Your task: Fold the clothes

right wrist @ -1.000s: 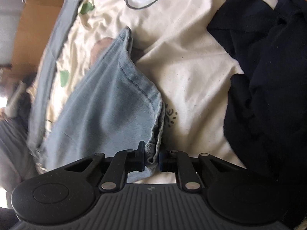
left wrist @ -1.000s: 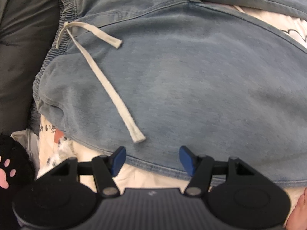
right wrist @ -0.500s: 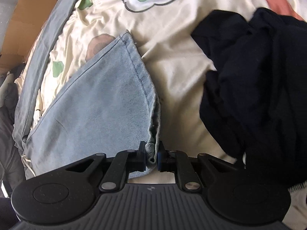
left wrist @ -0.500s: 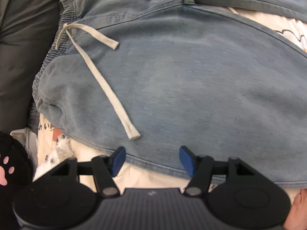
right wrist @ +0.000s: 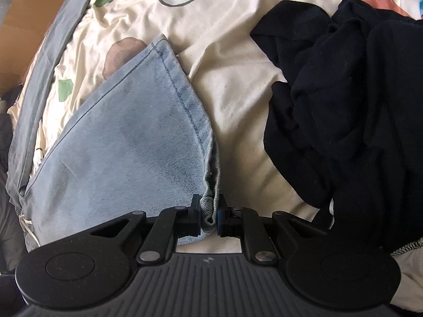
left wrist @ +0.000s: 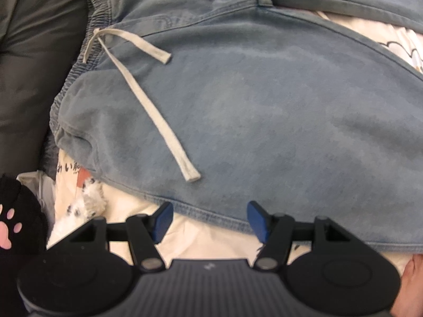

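The right gripper [right wrist: 208,215] pinched the hem corner of the light blue denim shorts [right wrist: 127,153], which stretched away up and left from it. A black crumpled garment [right wrist: 343,105] lay to its right. The left gripper [left wrist: 210,222] hung wide open, holding nothing, just before the shorts' side edge, beyond which lay the cream flat drawstring [left wrist: 156,116].

Little can be read. In the left wrist view, a white printed cloth [left wrist: 69,182] peeking out under the jeans [left wrist: 264,111] carries dark Japanese characters, roughly "れい" plus a further sign cut off by the denim; the rest is hidden. A small pale logo mark [left wrist: 209,266] sits on the gripper body, too small to read. In the right wrist view, the sheet [right wrist: 238,84] shows only cartoon shapes, no legible words.
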A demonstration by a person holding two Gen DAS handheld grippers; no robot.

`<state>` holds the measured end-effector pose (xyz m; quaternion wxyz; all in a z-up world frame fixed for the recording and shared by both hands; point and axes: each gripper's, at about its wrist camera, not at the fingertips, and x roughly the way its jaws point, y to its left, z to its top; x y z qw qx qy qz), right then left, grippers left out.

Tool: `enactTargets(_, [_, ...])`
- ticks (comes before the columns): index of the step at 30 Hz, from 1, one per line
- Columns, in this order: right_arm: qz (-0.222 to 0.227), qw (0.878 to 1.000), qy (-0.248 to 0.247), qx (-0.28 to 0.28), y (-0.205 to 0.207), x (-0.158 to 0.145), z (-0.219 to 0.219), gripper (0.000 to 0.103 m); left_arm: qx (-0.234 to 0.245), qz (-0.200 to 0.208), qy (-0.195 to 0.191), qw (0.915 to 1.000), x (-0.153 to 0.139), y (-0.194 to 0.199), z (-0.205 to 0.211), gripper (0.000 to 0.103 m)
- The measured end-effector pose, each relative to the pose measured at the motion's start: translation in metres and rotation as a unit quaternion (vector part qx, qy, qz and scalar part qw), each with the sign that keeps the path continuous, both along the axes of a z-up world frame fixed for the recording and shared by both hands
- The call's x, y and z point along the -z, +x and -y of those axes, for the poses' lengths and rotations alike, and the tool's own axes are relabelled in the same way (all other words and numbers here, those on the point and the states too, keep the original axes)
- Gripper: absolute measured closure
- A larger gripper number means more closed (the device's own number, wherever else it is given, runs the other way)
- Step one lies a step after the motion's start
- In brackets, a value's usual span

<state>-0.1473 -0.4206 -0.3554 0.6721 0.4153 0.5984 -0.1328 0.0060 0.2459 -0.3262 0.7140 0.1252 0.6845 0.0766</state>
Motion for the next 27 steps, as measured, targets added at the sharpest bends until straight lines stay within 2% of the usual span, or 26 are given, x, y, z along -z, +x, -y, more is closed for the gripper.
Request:
enactTargets(3, [-0.008, 1.0, -0.007, 0.012, -0.005, -0.003, 0.0, 0.086, -0.006, -0.004, 0.002, 1.0, 0.002, -0.002, -0.002, 0.038])
enactTargets(6, [-0.006, 1.0, -0.03, 0.001, -0.007, -0.016, -0.001, 0.078, -0.011, -0.009, 0.004, 0.9999, 0.004, -0.005, -0.004, 0.038])
enactTargets(7, [-0.003, 0.999, -0.037, -0.004, -0.007, -0.021, -0.002, 0.072, -0.013, -0.01, 0.005, 0.9999, 0.005, -0.006, -0.005, 0.038])
enactTargets(8, [0.003, 0.999, -0.043, -0.009, -0.005, -0.024, -0.002, 0.061, -0.014, -0.011, 0.005, 0.9998, 0.006, -0.006, -0.004, 0.038])
enactTargets(9, [0.01, 0.999, -0.049, -0.015, -0.004, -0.027, -0.002, 0.058, -0.013, -0.009, 0.002, 0.9999, 0.006, -0.005, -0.002, 0.038])
enactTargets(16, [0.041, 0.996, -0.072, -0.032, 0.009, -0.035, -0.002, 0.057, 0.006, 0.005, -0.015, 0.9999, 0.003, 0.003, 0.007, 0.038])
enactTargets(22, [0.058, 0.992, -0.089, -0.072, 0.04, -0.037, -0.004, 0.057, 0.006, 0.015, -0.017, 0.9997, 0.004, 0.016, 0.005, 0.038])
enactTargets(27, [0.088, 0.985, -0.115, -0.095, 0.073, -0.049, -0.005, 0.055, 0.008, 0.031, -0.025, 0.9992, -0.004, 0.034, 0.006, 0.038])
